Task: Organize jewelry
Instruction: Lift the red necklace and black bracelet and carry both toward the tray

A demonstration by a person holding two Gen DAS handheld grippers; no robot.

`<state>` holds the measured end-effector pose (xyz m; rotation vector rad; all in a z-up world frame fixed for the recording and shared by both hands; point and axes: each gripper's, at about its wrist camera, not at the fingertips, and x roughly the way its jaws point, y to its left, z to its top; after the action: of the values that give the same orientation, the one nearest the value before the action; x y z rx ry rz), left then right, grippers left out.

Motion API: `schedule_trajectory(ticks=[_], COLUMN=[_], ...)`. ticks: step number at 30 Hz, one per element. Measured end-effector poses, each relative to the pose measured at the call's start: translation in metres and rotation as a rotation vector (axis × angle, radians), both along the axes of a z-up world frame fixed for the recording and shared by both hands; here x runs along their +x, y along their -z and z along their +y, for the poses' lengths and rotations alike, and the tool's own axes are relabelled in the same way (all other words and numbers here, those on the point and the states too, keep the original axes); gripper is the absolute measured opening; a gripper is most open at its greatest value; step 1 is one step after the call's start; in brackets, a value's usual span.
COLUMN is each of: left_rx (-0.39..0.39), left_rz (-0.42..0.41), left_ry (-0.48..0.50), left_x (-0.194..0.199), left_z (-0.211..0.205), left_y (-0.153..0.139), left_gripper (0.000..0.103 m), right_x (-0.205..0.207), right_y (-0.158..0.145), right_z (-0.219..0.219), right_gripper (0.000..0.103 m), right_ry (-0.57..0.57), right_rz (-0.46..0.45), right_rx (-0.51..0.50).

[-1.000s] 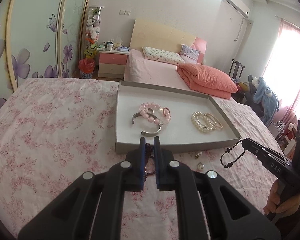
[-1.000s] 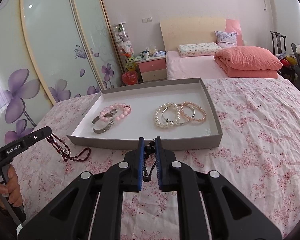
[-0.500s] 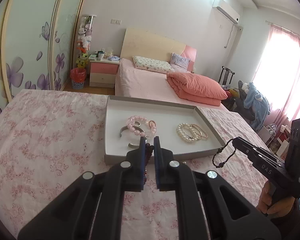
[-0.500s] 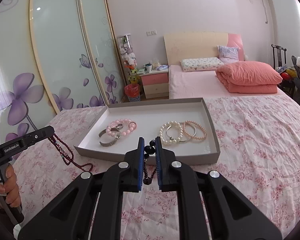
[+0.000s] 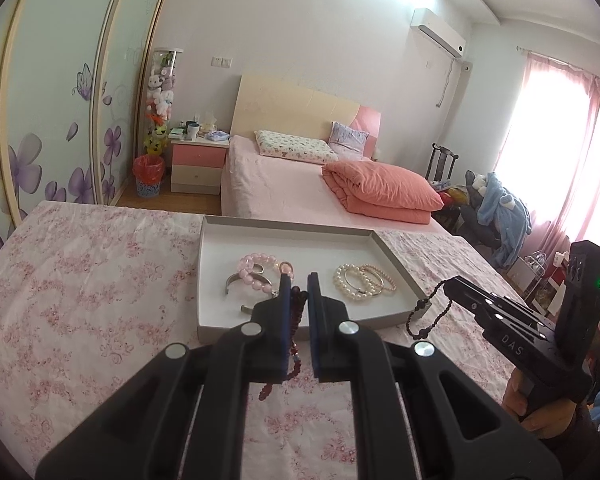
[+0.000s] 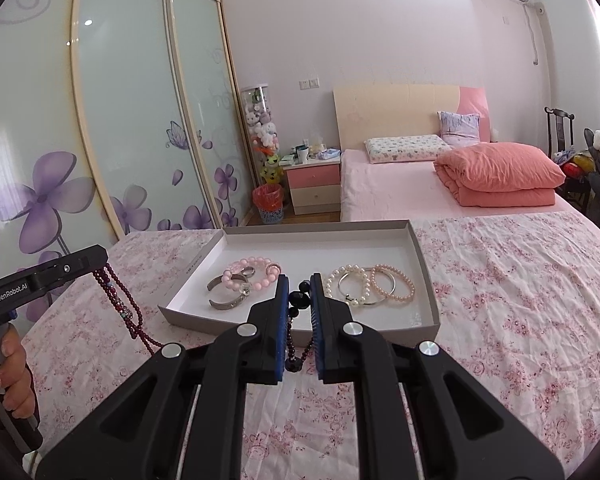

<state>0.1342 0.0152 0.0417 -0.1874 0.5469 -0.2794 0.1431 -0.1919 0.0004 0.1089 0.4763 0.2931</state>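
Both grippers have risen since the earlier frame. Left gripper (image 5: 297, 286) is clenched on a dark red bead strand (image 6: 118, 304); right gripper (image 6: 300, 286) is clenched on a black bead strand (image 5: 424, 312), both hanging before the shallow grey cardboard tray (image 6: 424, 272). Tray holds pink bead bracelet (image 6: 252, 270), silver cuffs (image 6: 226, 303) and pearl bracelets (image 6: 350, 284) on the pink floral bedspread (image 6: 520, 300).

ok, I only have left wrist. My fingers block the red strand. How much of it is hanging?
Observer: A long loop of the red strand hangs below the left gripper; its bottom is hidden behind the right gripper.
Operator: Right's grip solid?
Observer: Its fingers are shut on the black strand, pinching big faceted beads.
Operator: What's behind my fingers in the tray?
Observer: A second silver cuff, lying flat in the tray.
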Motion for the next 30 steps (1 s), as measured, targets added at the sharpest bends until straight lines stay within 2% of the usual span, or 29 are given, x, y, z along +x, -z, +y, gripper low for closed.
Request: schedule_trajectory(ticks=[7,17,23,30], left_rx=[0.006,0.055,0.075,0.076], left_rz=[-0.019,-0.068,-0.082,-0.066], left_ry=[-0.011,-0.033,-0.038,-0.051], left_x=[-0.001,0.002,0.02,0.048], left_z=[-0.002,-0.014,-0.021,-0.026], left_y=[-0.007,-0.017,-0.023,-0.021], left_gripper=[0.009,0.009,0.009,0.009], right_x=[-0.002,0.007,0.024,0.048], right_y=[-0.005,-0.018,-0.027,-0.025], right_z=[-0.001,0.001,0.001,0.004], right_gripper=[0.012,0.012,0.012,0.012], right_ry=[0.005,0.015,0.028,0.041], right_rz=[-0.024,-0.083,-0.11,-0.106], right_rx=[0.004,-0.018,-0.025,-0.04])
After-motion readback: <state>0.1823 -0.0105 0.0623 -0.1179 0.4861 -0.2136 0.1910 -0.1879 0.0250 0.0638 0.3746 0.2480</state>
